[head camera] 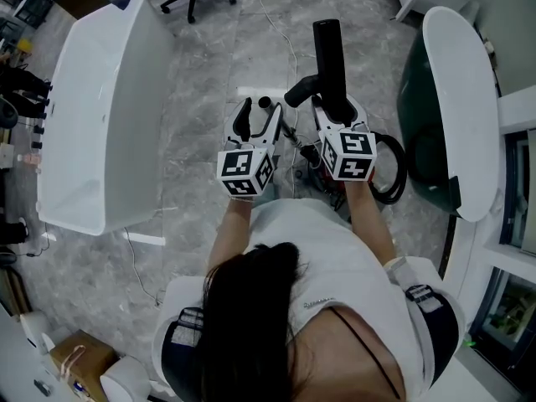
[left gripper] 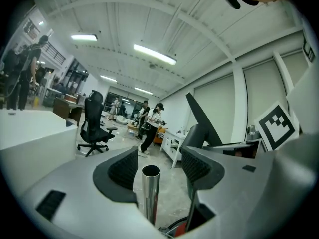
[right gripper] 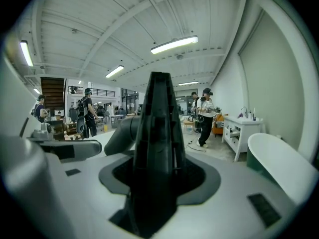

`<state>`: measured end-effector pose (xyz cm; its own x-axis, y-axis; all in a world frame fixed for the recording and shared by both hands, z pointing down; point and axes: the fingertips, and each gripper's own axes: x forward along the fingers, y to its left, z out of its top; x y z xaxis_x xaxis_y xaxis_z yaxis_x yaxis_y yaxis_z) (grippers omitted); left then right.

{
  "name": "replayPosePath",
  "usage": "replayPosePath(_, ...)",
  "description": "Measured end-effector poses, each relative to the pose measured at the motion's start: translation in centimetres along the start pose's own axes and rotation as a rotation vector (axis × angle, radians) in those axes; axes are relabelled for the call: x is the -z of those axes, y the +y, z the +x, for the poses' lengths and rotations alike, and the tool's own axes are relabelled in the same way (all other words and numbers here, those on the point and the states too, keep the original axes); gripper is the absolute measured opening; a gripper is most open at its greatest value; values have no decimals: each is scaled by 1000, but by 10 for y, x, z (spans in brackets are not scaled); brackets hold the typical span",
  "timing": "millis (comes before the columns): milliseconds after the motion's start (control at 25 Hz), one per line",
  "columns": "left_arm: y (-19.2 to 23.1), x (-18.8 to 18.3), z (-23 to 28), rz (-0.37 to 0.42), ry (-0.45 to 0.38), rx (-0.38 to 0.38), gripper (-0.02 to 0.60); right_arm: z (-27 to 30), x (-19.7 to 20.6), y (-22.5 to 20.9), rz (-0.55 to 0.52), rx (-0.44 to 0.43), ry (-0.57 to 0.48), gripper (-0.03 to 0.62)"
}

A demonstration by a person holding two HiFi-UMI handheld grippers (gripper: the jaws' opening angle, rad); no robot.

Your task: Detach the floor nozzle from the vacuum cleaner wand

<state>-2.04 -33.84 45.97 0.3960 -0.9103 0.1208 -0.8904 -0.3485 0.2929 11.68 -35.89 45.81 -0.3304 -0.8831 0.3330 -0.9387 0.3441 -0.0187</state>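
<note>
Because the shiny metal wand tube (left gripper: 150, 198) shows a bare, open end in the left gripper view, the separation itself looks finished, and the step in hand seems to be clearing the two parts from each other. The left gripper (left gripper: 159, 168) has its jaws spread wide. The wand stands upright between the ribbed pads (left gripper: 124, 169) with a gap on either side, so nothing is clamped there.

The right gripper (right gripper: 162, 176) is closed on the black tapered plastic floor nozzle (right gripper: 159, 123), which fills the space between its jaws and rises above them. From the head view, that nozzle (head camera: 328, 53) sticks out ahead of the right gripper (head camera: 335, 114), just beside the left gripper (head camera: 255, 117), above the grey marbled floor (head camera: 209, 65).

The next move probably calls for carrying the nozzle aside and setting it down without loosening the grip early. The left gripper would need to draw off without knocking the wand. What supports the wand lower down is hidden, so it may tip once left alone.
</note>
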Motion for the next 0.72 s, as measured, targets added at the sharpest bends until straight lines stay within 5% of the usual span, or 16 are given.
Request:
replayPosePath(560,-6,-21,-15,19,-26,-12,251,-11,-4,5,19,17,-32,224)
replayPosePath(720,-10,-29,-17,43,-35,-8,203,-13,-4,7,19,23,-36,224)
